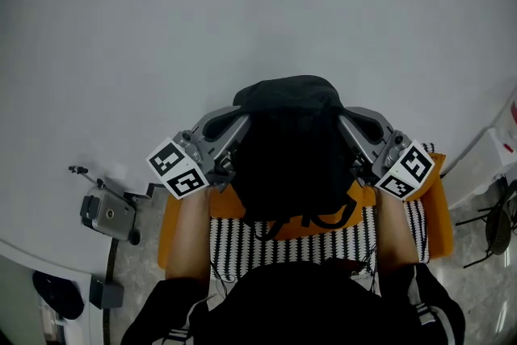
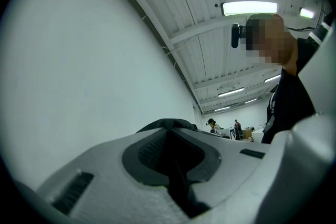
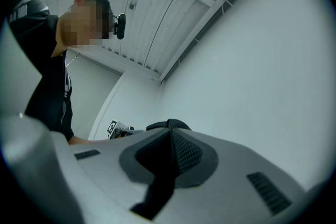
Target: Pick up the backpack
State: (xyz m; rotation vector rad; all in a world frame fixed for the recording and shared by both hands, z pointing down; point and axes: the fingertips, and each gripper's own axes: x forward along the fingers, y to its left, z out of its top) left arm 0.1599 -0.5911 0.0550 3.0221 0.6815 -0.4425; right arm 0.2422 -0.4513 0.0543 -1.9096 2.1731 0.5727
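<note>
A black backpack (image 1: 292, 145) hangs upright between my two grippers, in front of the person's lap and over a wide white surface (image 1: 242, 12). My left gripper (image 1: 241, 124) holds its left side and my right gripper (image 1: 347, 122) its right side. In the left gripper view the jaws (image 2: 169, 135) are shut with a black strap (image 2: 178, 186) pinched between them, and the backpack's top (image 2: 164, 124) shows beyond. The right gripper view is alike: gripper (image 3: 170, 134) shut on a black strap (image 3: 157, 186), with the backpack's top (image 3: 169, 124) just past the fingertips.
A small grey camera device (image 1: 107, 212) on a bracket sits at the white surface's lower left edge. An orange seat (image 1: 440, 214) with black-and-white patterned cloth (image 1: 242, 242) is under the person. A white cabinet (image 1: 485, 161) and a dark stand (image 1: 497, 226) are at the right.
</note>
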